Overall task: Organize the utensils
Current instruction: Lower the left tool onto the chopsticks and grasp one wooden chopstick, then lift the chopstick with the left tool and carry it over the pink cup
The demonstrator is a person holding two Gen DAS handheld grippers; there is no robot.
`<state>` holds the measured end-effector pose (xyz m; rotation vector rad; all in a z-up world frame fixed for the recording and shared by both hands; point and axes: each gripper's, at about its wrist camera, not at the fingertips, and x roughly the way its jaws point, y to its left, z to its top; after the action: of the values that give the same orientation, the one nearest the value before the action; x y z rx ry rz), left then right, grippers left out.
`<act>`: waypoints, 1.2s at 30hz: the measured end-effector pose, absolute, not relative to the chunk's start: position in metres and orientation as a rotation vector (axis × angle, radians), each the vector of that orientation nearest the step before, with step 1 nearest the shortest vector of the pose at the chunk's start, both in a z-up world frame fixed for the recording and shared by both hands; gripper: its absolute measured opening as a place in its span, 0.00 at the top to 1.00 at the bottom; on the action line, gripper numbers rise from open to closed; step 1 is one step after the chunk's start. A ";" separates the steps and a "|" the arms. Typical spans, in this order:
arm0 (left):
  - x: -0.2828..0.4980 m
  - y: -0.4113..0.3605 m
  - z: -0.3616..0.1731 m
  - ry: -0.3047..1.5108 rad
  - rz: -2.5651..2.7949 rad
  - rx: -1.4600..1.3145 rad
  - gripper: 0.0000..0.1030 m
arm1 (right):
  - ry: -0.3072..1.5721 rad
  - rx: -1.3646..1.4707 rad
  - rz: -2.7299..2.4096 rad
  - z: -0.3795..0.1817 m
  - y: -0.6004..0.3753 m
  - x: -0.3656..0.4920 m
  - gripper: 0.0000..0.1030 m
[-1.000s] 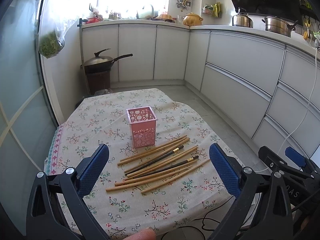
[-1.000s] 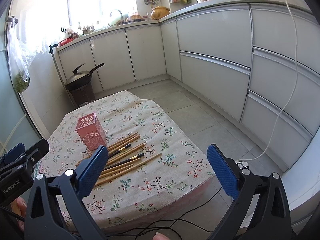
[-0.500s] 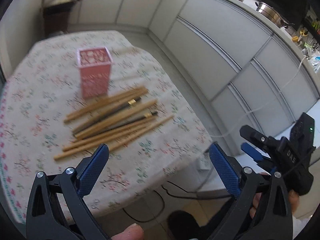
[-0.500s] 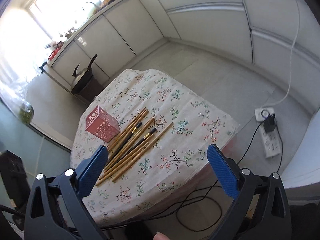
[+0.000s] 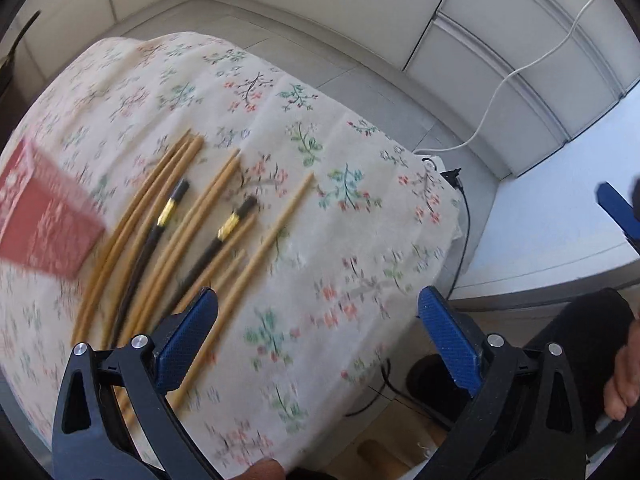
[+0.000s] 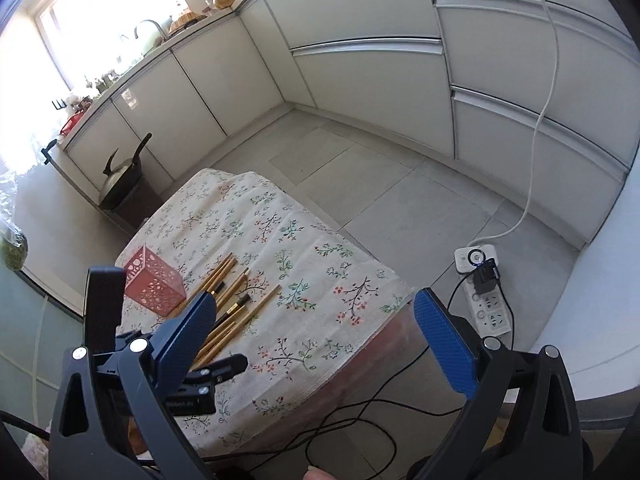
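Two grippers over small table w/ floral cloth (image 6: 304, 264), white kitchen cabinets (image 6: 360, 80) behind. Left gripper (image 5: 318, 344) above near table edge, jaws spread wide, nothing between pads; left pad just over chopstick ends. Right gripper (image 6: 314, 340) further back and higher, jaws likewise wide apart, empty. Pink perforated holder (image 6: 154, 282) upright on cloth, far-left side. Chopsticks (image 5: 192, 232) loose on cloth just beside holder: mostly bamboo, 2 dark w/ gold bands. Power strip (image 6: 486, 300) on floor right of table.
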<state>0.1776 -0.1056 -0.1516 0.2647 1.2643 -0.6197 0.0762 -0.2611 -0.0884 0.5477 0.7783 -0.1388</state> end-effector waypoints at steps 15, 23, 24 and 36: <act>0.220 -0.177 -0.194 1.290 -0.746 0.605 0.41 | 0.893 0.579 -0.202 -0.113 -0.277 0.095 0.07; 0.222 -0.166 -0.197 1.348 -0.714 0.598 0.68 | 0.913 0.579 -0.200 -0.117 -0.275 0.097 0.07; 0.220 -0.165 -0.196 1.351 -0.709 0.600 0.76 | 0.914 0.579 -0.200 -0.117 -0.275 0.097 0.07; 0.196 -0.100 -0.154 1.204 -0.616 0.361 0.96 | 1.022 0.714 -0.135 -0.145 -0.268 0.109 0.07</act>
<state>0.1963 -0.1002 -0.1541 0.3613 1.2037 -0.6164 0.1091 -0.2676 -0.1451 0.7142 1.0217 -0.1348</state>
